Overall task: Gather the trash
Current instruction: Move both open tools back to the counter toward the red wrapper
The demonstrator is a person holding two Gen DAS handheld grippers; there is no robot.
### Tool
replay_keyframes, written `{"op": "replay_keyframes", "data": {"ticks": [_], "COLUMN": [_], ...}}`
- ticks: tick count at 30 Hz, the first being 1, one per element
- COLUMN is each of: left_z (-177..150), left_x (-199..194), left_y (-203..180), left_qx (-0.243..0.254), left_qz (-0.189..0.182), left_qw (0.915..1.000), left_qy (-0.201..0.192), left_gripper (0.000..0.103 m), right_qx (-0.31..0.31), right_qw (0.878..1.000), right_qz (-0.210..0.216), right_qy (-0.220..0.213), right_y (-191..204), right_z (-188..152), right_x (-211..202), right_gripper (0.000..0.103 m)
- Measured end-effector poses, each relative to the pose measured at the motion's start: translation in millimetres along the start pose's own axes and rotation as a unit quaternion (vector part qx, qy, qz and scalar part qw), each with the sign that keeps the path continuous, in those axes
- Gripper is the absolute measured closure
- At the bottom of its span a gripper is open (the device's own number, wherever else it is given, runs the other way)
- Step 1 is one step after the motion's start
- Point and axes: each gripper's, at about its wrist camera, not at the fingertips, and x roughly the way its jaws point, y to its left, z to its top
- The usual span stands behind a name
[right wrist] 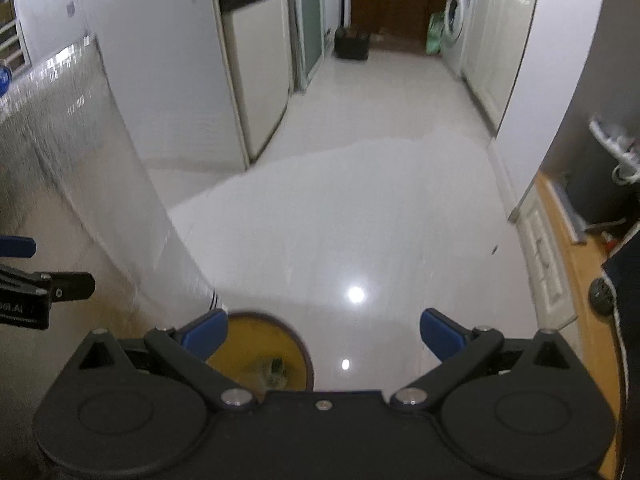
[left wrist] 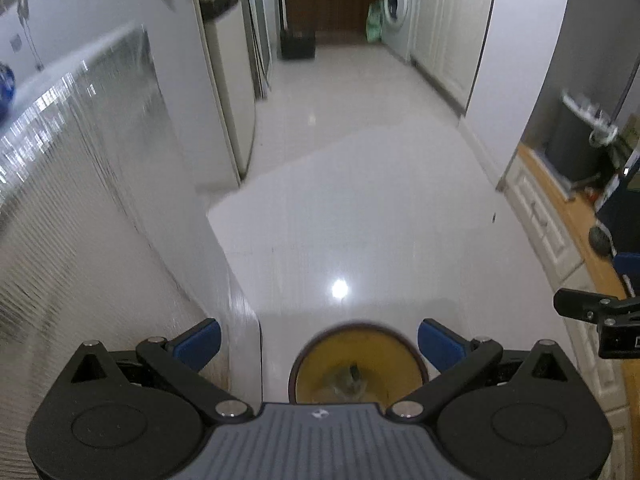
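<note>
- Both pairs of blue-padded fingers are standing wide apart with nothing between them: the left gripper (left wrist: 319, 344) and the right gripper (right wrist: 323, 334) are each hanging empty above the glossy white floor (left wrist: 360, 208)
- Just below the left gripper a round bin (left wrist: 357, 364) with a dark rim and a yellow inside is sitting on the floor; in the right wrist view the same bin (right wrist: 262, 356) is lying under the left finger of that gripper
- Something small and crumpled, greyish with a dark bit, is resting at the bottom of the bin; it is too blurred to name, though I take it for trash (left wrist: 348, 378) already dropped in
- A tiny dark speck (left wrist: 494, 217) is lying on the floor near the white cabinet (left wrist: 536, 216) at the right, well apart from the bin; it may be the next piece to gather, but I cannot be sure
- Doing this step well, to my mind, means scanning the floor slowly, keeping the fingers spread until they are straddling a piece, then closing gently and carrying it back over the bin's mouth before letting go
- Further out, a fridge (left wrist: 224, 80) is standing at the left and a washing machine (left wrist: 397, 12) down the corridor
- Some white lettering is showing on the other gripper's black body at the left edge of the right wrist view, too cropped and blurred to read; no brand is legible anywhere
</note>
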Motion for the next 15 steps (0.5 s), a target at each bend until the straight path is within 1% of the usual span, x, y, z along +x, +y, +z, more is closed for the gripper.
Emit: {"op": "replay_keyframes", "data": {"ticks": [5, 9, 15], "left_z": [7.9, 10.9, 11.2], "left_x": [-33.2, -64.2, -119.0], "left_y": [-5.4, -6.3, 3.6], "left_qx": [0.000, 0.004, 0.005], "left_qz": [0.004, 0.010, 0.024], "left_qw": [0.9992, 0.9975, 0.9923], "left_qy": [-0.041, -0.070, -0.121], "left_gripper": [0.000, 0.000, 0.000], "right_qx": [0.004, 0.013, 0.008], "right_qw": [0.998, 0.995, 0.988], "right_qz": [-0.001, 0.013, 0.023], "right_qy": [-0.057, -0.098, -0.152], "right_y": [1.0, 4.7, 18.9], "right_z": [10.8, 18.2, 23.9], "right_x": [-30.4, -56.1, -93.5], "right_gripper": [0.000, 0.000, 0.000]}}
